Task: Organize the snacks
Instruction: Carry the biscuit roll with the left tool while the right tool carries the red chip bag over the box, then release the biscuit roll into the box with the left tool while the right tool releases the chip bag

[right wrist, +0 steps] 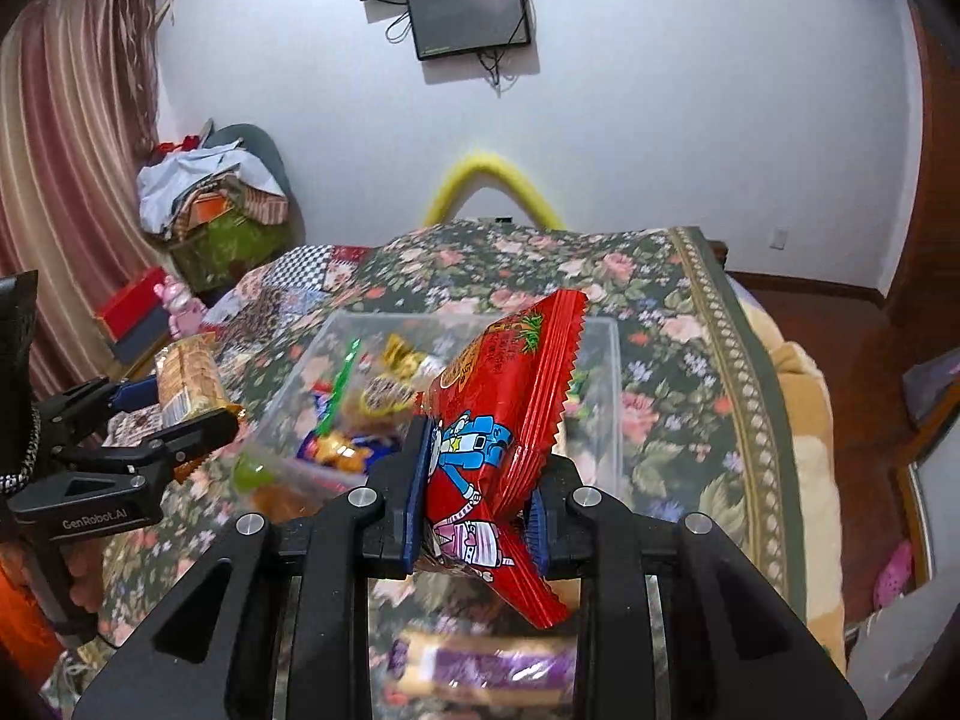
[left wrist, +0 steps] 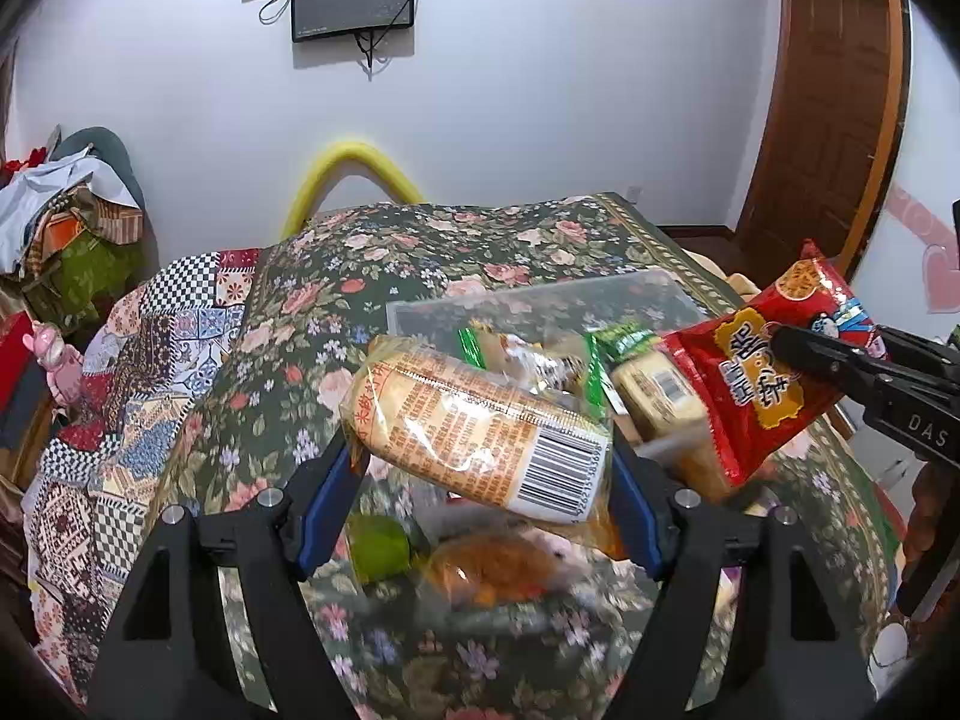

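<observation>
Both tongs are loaded above the clear bin (right wrist: 606, 396): left gripper (left wrist: 480, 468) clamps the cracker roll (left wrist: 474, 432) crosswise, right gripper (right wrist: 477, 480) pinches the red snack bag (right wrist: 510, 396), sticking up past its tips.

A red packet (right wrist: 498, 438) bears a blue cartoon figure. The tan wrapper (left wrist: 480, 426) carries a black-and-white barcode. The dark green bedspread (right wrist: 660, 312) shows pink roses; a yellow tube (left wrist: 354, 162) arcs far behind.
</observation>
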`<state>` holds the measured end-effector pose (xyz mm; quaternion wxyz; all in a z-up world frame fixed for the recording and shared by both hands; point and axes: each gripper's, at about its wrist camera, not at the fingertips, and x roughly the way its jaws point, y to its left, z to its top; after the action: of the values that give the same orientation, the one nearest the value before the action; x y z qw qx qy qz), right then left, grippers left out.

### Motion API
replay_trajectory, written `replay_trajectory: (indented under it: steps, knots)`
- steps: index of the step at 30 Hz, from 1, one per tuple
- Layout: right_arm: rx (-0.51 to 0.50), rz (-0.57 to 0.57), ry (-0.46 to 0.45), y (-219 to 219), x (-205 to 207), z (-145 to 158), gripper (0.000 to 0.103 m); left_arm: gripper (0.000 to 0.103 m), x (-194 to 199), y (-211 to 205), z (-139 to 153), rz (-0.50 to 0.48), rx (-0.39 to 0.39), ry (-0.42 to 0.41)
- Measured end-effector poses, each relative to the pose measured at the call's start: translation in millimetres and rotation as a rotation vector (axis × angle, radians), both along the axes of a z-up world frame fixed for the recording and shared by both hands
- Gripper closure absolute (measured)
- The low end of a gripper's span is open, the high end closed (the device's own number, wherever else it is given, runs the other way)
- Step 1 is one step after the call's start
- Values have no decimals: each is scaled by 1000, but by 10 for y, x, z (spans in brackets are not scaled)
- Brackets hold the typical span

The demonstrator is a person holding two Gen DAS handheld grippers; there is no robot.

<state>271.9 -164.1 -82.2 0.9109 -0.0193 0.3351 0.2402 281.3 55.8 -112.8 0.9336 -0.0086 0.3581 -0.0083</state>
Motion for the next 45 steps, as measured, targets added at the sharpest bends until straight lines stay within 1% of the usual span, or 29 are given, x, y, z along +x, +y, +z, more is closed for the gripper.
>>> replay_trajectory:
  steps: [8,13,17,22,25,28,33,35,36,39,41,42,43,45]
  knots:
    - [-32,-10,-16,73,304,-74,78,28,392,-27,-106,8,28,25]
    - [-50,-16,-15,148,480,-159,78,28,624,-25,-172,25,20,33]
    - [-47,-10,5,189,605,-241,78,28,836,-30,-215,45,23,46]
    - [-43,0,28,240,701,-342,78,28,1078,16,-279,79,-2,65]
    - [-38,2,45,238,762,-416,78,28,1184,18,-338,88,-8,80]
    - [-11,-3,70,208,838,-480,78,28,1249,17,-412,94,-7,94]
    - [-2,3,71,190,879,-501,77,27,1316,4,-511,95,-12,108]
    - [-14,2,62,204,894,-509,75,24,1331,-6,-530,98,-4,111]
    - [-22,-1,58,207,895,-514,72,24,1333,-17,-544,95,-2,116]
    - [-41,-15,49,199,891,-531,71,20,1340,-35,-585,89,-5,132]
    - [-54,-19,46,193,885,-524,67,17,1320,-30,-585,89,-12,132]
    - [-60,-19,48,190,886,-521,63,17,1311,-26,-584,91,-15,136]
    - [-63,-19,50,187,886,-521,56,15,1304,-20,-578,93,-20,141]
    - [-74,-29,42,174,864,-506,49,15,1263,-14,-547,84,-43,144]
